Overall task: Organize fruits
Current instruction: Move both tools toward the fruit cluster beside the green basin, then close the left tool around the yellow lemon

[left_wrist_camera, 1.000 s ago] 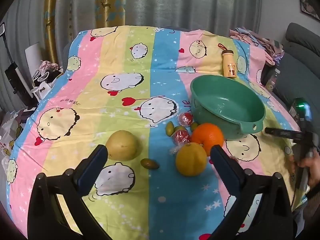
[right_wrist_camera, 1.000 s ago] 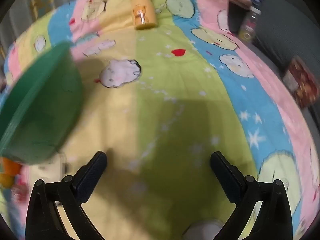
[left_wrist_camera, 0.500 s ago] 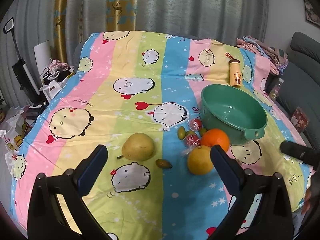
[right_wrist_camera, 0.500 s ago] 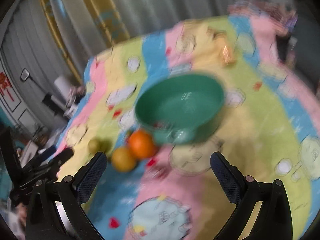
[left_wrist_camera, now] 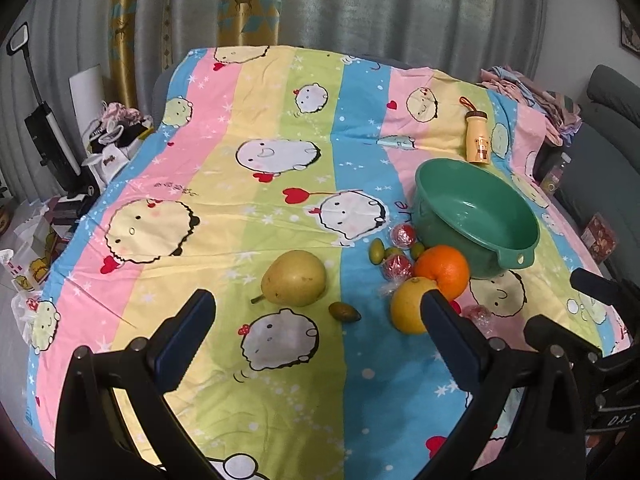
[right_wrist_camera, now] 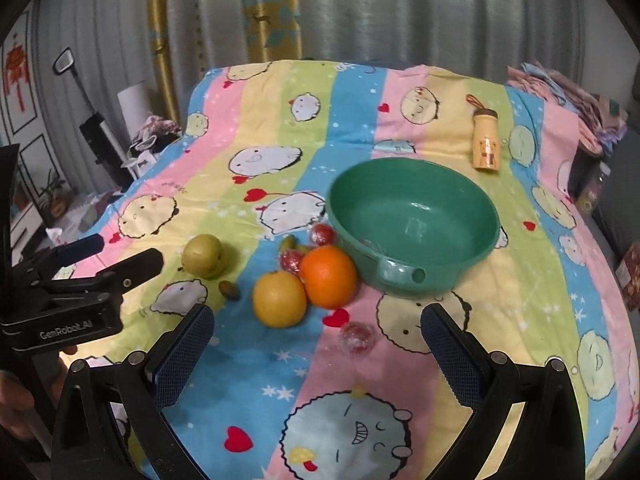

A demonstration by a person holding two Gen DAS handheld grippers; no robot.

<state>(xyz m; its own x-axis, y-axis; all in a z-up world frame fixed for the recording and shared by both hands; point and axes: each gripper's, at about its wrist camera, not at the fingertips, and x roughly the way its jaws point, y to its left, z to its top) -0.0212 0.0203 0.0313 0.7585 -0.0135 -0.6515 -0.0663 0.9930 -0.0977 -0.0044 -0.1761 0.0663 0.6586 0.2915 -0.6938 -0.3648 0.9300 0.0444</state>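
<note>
A green bowl stands empty on the striped cartoon cloth. Beside it lie an orange, a yellow citrus fruit, a pear, several small green fruits and several red wrapped fruits. A dark olive-like fruit lies near the pear. My left gripper is open and empty, held above the near cloth. My right gripper is open and empty, also held short of the fruit.
A yellow bottle lies behind the bowl. Folded clothes sit at the far right corner, a sofa beyond. Clutter and a vacuum stand on the floor at left. The left gripper also shows in the right wrist view.
Both grippers have pulled back and up from the table. The right wrist view swung from the cloth right of the bowl round to face the bowl and fruit.
</note>
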